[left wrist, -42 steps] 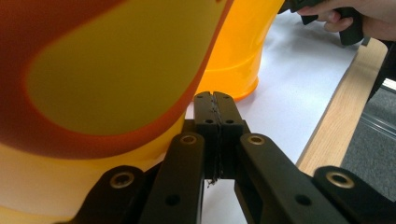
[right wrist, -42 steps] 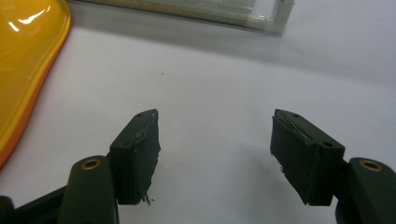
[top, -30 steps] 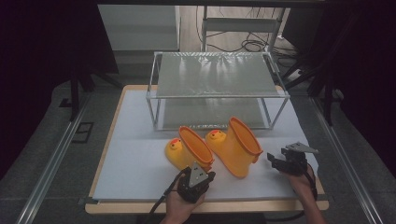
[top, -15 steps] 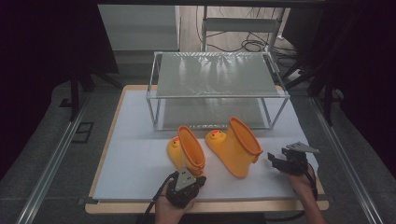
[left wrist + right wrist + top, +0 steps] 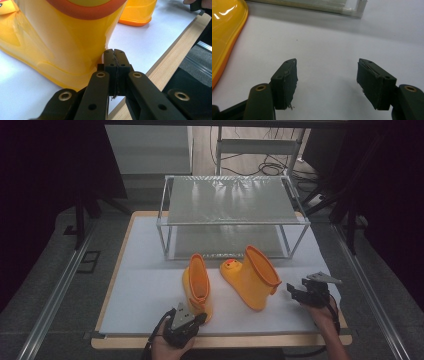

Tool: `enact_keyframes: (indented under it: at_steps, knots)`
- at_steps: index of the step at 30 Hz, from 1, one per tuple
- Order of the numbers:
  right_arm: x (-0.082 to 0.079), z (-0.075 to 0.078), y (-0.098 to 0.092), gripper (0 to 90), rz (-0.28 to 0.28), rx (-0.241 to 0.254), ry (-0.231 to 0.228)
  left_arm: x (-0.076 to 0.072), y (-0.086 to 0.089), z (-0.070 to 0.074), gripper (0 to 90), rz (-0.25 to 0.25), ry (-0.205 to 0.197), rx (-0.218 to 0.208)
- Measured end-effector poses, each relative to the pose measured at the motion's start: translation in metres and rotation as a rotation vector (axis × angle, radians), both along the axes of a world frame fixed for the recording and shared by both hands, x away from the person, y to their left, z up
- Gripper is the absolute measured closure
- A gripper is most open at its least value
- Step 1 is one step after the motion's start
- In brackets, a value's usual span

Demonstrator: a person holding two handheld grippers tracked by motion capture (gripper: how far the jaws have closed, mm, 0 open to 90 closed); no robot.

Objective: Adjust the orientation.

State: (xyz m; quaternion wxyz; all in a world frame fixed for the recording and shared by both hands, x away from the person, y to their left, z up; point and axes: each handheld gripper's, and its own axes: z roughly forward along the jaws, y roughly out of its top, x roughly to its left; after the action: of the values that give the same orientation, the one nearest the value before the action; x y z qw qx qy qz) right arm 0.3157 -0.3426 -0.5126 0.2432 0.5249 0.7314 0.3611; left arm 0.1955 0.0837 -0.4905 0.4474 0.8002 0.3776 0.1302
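High view first: my left gripper [image 5: 186, 323] has backed off toward my edge of the table compared with a second ago, and the left boot [image 5: 197, 285] now stands upright just ahead of it instead of leaning against the other one. Its jaws are pressed together with nothing between them, and in the left gripper view the tips [image 5: 114, 58] sit right at the boot's heel [image 5: 72, 47], close enough that I can't say if they touch. My read is that this boot is now stood up and let go, so the pair is nearly lined up in front of the wire rack [image 5: 232, 215].

Looks-wise, both boots are glossy yellow rubber with an orange band round the opening, and the right boot [image 5: 252, 277] has a little duck face on the toe, pointing away from me toward the rack.

Over on the right, my right gripper [image 5: 300, 295] sits just beside the right boot, not touching it. Its jaws stand wide apart over the bare white mat [image 5: 332, 42], a bit of yellow boot [image 5: 224, 32] off to their left.
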Motion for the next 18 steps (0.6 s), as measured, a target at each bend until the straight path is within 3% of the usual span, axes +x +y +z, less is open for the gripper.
enact_keyframes:
  at_steps: [11, 18]
  knots:
    - [0.001, -0.001, 0.001, 32.7, 0.001, -0.003, 0.004, 0.008, -0.031, 0.002, 89.0, -0.038, -0.037, 0.024]
    - [0.001, -0.001, 0.0, 32.8, -0.003, -0.001, 0.002, 0.011, -0.028, 0.001, 89.8, -0.014, -0.052, 0.023]
